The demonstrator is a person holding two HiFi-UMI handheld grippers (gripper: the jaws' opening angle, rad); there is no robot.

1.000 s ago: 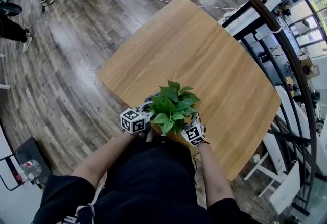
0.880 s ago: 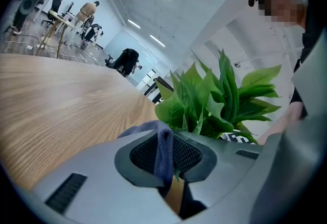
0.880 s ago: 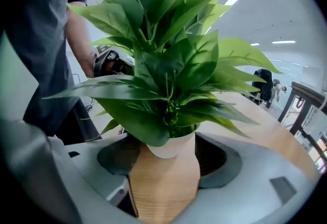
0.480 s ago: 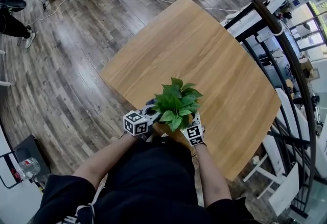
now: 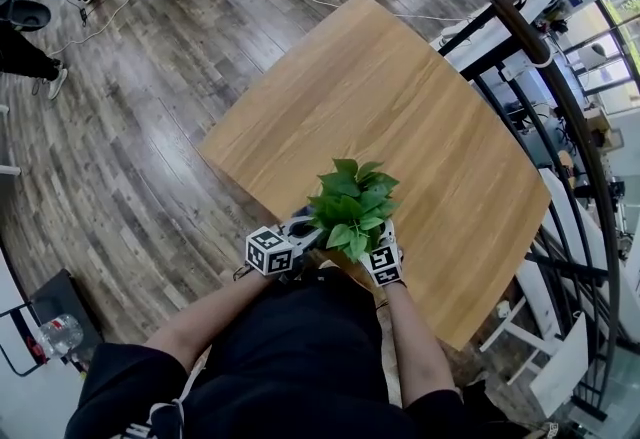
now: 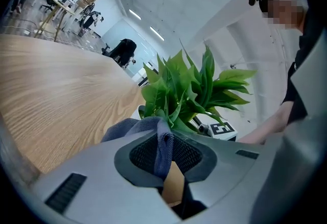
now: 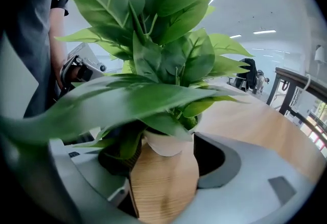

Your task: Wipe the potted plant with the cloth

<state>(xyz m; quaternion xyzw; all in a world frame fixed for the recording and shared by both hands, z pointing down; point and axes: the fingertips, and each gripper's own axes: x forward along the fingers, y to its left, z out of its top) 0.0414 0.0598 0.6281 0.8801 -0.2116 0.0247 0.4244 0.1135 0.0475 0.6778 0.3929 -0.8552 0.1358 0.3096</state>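
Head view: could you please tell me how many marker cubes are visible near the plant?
2. The left cube sits left of the potted plant; the right cube sits at its lower right. None appears hidden.

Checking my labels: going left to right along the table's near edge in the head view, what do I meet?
left gripper → potted plant → right gripper
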